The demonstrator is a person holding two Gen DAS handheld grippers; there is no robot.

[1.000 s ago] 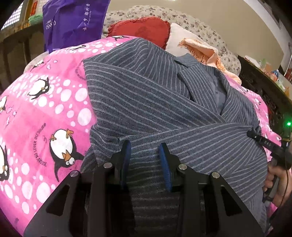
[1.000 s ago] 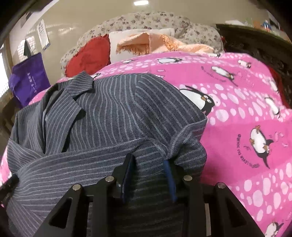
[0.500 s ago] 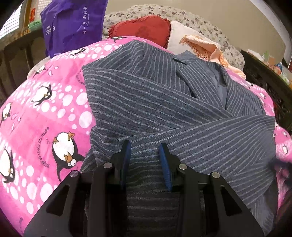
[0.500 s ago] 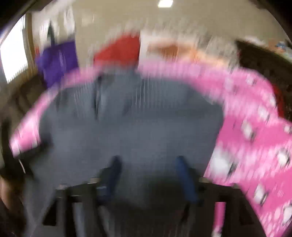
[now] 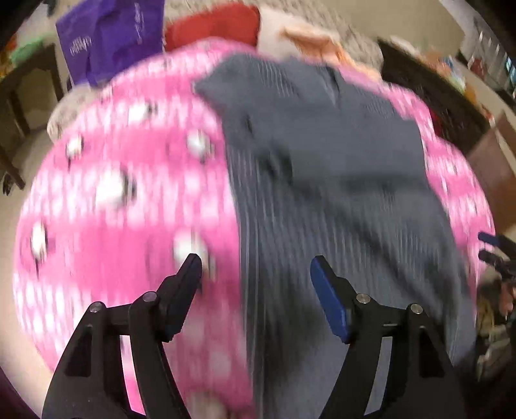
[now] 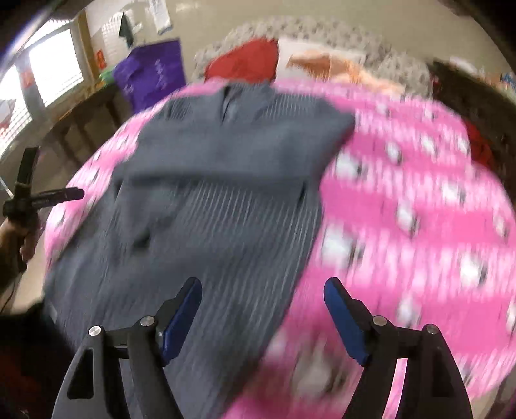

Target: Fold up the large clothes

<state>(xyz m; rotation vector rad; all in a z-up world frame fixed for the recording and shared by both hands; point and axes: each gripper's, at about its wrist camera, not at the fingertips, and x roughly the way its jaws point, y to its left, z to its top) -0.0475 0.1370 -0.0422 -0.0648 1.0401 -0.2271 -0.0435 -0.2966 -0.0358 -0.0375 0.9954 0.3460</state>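
A grey pinstriped jacket point(image 5: 325, 180) lies flat on the pink penguin quilt point(image 5: 122, 206), sleeves folded across its front, collar at the far end. It also shows in the right wrist view point(image 6: 219, 199). My left gripper point(image 5: 256, 274) is open and empty, raised above the jacket's near left edge. My right gripper point(image 6: 262, 296) is open and empty, raised above the jacket's near right edge. Both views are blurred by motion. The right gripper also shows at the right edge of the left wrist view point(image 5: 493, 248).
A red cushion point(image 5: 213, 24), a white pillow and a peach cloth point(image 5: 312, 38) lie at the head of the bed. A purple bag point(image 5: 113, 35) hangs at the back left. Dark wooden furniture point(image 5: 429, 93) runs along the right side.
Both grippers have let go of the jacket, opened wide and pulled back and up. The jacket now lies flat with more of the quilt showing around it.
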